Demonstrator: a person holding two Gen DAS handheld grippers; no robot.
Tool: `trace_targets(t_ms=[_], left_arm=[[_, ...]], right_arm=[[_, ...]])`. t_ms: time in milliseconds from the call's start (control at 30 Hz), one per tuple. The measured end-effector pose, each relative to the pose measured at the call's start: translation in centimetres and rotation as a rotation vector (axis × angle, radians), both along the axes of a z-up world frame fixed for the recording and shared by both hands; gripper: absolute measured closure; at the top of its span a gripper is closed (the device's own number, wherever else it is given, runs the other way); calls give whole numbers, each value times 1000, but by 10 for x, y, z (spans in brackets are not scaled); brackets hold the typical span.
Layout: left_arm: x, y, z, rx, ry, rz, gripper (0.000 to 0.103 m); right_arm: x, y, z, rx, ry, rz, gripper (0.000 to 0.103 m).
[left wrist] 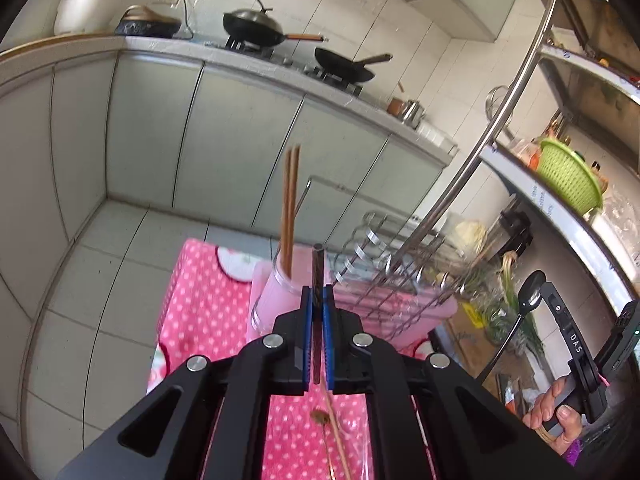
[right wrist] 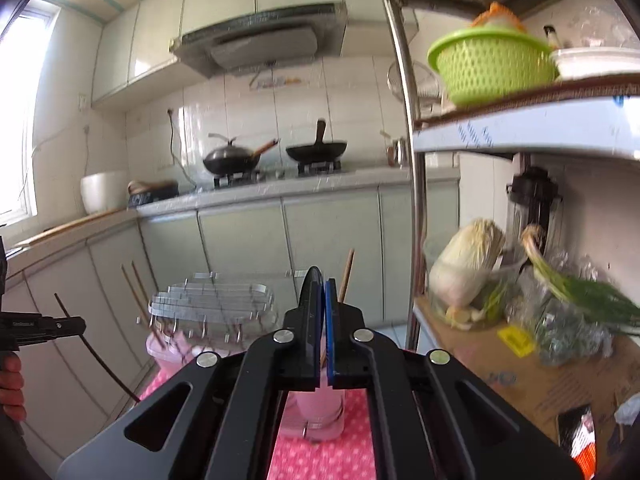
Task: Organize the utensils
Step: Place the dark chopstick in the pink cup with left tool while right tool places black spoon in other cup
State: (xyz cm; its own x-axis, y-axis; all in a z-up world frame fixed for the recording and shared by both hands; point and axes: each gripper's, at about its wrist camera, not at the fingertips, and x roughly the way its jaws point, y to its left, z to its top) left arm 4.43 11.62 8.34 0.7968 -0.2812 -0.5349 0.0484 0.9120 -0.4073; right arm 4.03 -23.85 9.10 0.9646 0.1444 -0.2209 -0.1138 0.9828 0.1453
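Chopstick (left wrist: 318, 276) is pinched in the left tongs (left wrist: 317, 300), a dark one, held roughly upright, probably so it can be dropped tip-first into the cup (left wrist: 272, 292) just ahead and left, where a brown pair (left wrist: 290, 208) is already stood. Right tongs (right wrist: 320, 296) are pressed together with nothing seen between them. A brown stick (right wrist: 346, 276) is seen just beyond. Rack (left wrist: 384, 264) is parked right of the cup on the pink worktop (left wrist: 192, 304).

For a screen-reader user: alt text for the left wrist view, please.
The left tongs are shut on a dark chopstick above a pink cup holding two wooden chopsticks, beside a wire rack on a pink dotted tablecloth.
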Motion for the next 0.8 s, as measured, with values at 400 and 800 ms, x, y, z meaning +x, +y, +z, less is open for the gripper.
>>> trace_targets(t_ms=[400, 800], left_arm=[[29, 5, 64, -17, -118, 21, 99], [71, 1, 37, 76, -75, 77, 99]], right_arm=[[43, -13, 40, -12, -208, -132, 101], [87, 3, 12, -74, -239, -172, 101]])
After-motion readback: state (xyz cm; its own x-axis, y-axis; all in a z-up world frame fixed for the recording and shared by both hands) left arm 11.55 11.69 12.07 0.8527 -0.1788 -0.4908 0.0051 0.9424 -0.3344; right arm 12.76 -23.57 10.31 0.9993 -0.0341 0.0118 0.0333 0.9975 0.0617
